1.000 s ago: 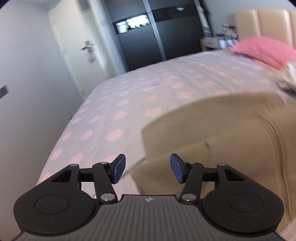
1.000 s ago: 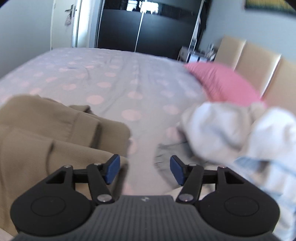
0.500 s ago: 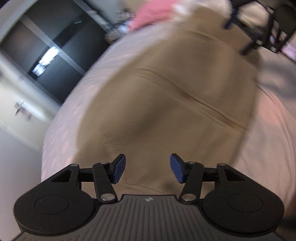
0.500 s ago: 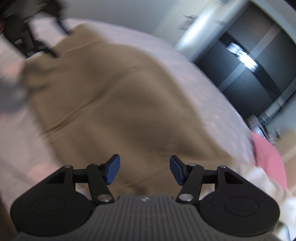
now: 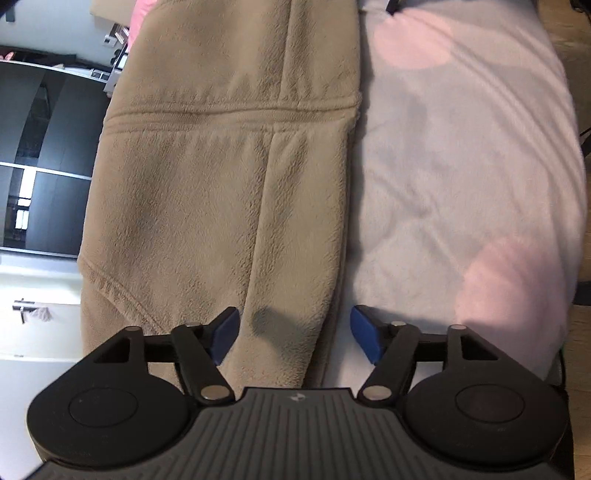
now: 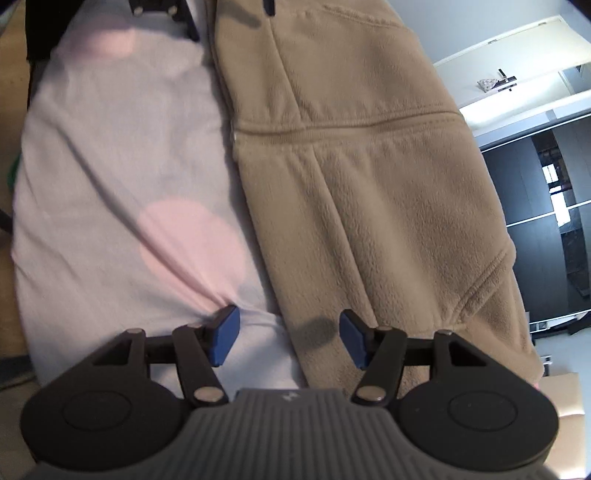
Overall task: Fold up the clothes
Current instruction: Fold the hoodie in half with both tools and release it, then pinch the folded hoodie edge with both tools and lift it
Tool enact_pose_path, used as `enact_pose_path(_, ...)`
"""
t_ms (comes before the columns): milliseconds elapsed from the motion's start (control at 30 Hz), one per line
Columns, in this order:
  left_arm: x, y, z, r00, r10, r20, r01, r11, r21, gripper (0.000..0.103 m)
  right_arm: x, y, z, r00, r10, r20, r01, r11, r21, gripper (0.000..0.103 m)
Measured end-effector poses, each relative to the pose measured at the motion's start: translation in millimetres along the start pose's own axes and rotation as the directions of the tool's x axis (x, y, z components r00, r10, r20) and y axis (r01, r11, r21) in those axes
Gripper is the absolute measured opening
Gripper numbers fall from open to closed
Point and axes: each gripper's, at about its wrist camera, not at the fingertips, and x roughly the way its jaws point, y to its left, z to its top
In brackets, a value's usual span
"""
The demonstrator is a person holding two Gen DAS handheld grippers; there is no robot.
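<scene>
A tan fleece garment lies flat on the bed, with seams across it; it also shows in the right wrist view. My left gripper is open and empty, its jaws either side of the garment's long edge, close above it. My right gripper is open and empty, straddling the same edge from the opposite end. The left gripper's tip shows at the top of the right wrist view.
The bed sheet is pale lilac with pink dots and also shows in the right wrist view. A dark wardrobe and a white door stand beyond. The bed's edge drops to a wooden floor.
Both grippers have swung from looking across the bed down onto the tan garment, turning to face each other along its edge. Both stayed open.
</scene>
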Motion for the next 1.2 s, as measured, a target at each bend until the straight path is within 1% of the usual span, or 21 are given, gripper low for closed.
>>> enact_pose_path(67,6,3,0,0.999,0.017,-0.03,-0.017,1.0,-0.013,0.071,4,4,-4,0.999,-0.042,-0.019,0.041,0.998,-0.052,0.063)
enact_pose_path(100,11,3,-3,0.998,0.039,-0.053,-0.039,0.999,0.0,0.071,6,5,-7,0.998,-0.063,-0.028,0.061,0.995,-0.078,0.063)
enact_pose_path(200,25,2,-11,0.987,0.106,-0.119,-0.102,0.994,0.041,0.071,23,11,-22,0.989,-0.115,-0.093,0.098,0.981,-0.17,0.063)
enact_pose_path(233,30,2,-13,0.982,0.127,-0.139,-0.12,0.991,0.054,0.071,26,12,-28,0.987,-0.123,-0.103,0.102,0.977,-0.188,0.062)
enact_pose_path(300,36,2,-16,0.98,0.133,-0.145,-0.125,0.99,0.061,0.071,27,13,-34,0.988,-0.128,-0.081,0.109,0.973,-0.202,0.062)
enact_pose_path(367,40,-2,-15,0.98,0.148,-0.135,-0.135,0.986,0.095,0.072,30,16,-34,0.987,-0.141,-0.073,0.121,0.967,-0.223,0.063)
enact_pose_path(467,47,-8,-15,0.977,0.18,-0.112,-0.162,0.975,0.154,0.073,37,28,-34,0.978,-0.206,-0.034,0.184,0.929,-0.322,0.063)
enact_pose_path(600,52,-4,-19,0.98,0.176,-0.09,-0.162,0.976,0.143,0.073,50,32,-36,0.96,-0.282,0.002,0.262,0.89,-0.374,0.063)
enact_pose_path(667,54,-2,-20,0.98,0.181,-0.079,-0.169,0.976,0.14,0.074,57,30,-35,0.951,-0.308,0.005,0.287,0.878,-0.383,0.059)
enact_pose_path(733,52,8,-18,0.98,0.189,-0.068,-0.183,0.979,0.086,0.073,61,30,-35,0.944,-0.329,0.012,0.307,0.866,-0.396,0.057)
enact_pose_path(800,49,18,-16,0.979,0.198,-0.058,-0.196,0.98,0.032,0.068,61,28,-35,0.939,-0.342,0.019,0.321,0.858,-0.4,0.055)
enact_pose_path(867,47,28,-14,0.977,0.207,-0.049,-0.208,0.978,-0.023,0.053,58,24,-35,0.934,-0.357,0.028,0.339,0.855,-0.392,0.051)
enact_pose_path(900,45,33,-13,0.976,0.211,-0.044,-0.214,0.976,-0.05,0.048,55,22,-35,0.93,-0.365,0.035,0.35,0.855,-0.383,0.048)
enact_pose_path(933,44,37,-12,0.976,0.216,-0.039,-0.219,0.973,-0.078,0.04,52,19,-34,0.928,-0.37,0.043,0.359,0.859,-0.366,0.041)
enact_pose_path(967,43,42,-11,0.975,0.221,-0.035,-0.224,0.969,-0.105,0.037,47,15,-33,0.927,-0.371,0.049,0.365,0.866,-0.344,0.038)
enact_pose_path(1000,42,47,-9,0.974,0.226,-0.031,-0.228,0.965,-0.132,0.035,43,10,-32,0.925,-0.375,0.057,0.373,0.871,-0.321,0.037)
enact_pose_path(1067,39,57,-7,0.971,0.237,-0.023,-0.237,0.954,-0.187,0.027,33,-2,-26,0.914,-0.397,0.079,0.403,0.874,-0.27,0.035)
enact_pose_path(1133,37,67,-5,0.969,0.247,-0.016,-0.243,0.939,-0.242,0.025,18,-18,-24,0.895,-0.434,0.1,0.445,0.871,-0.208,0.035)
enact_pose_path(1200,35,87,-8,0.968,0.252,-0.011,-0.242,0.914,-0.325,0.022,7,-35,-24,0.878,-0.467,0.106,0.478,0.868,-0.134,0.035)
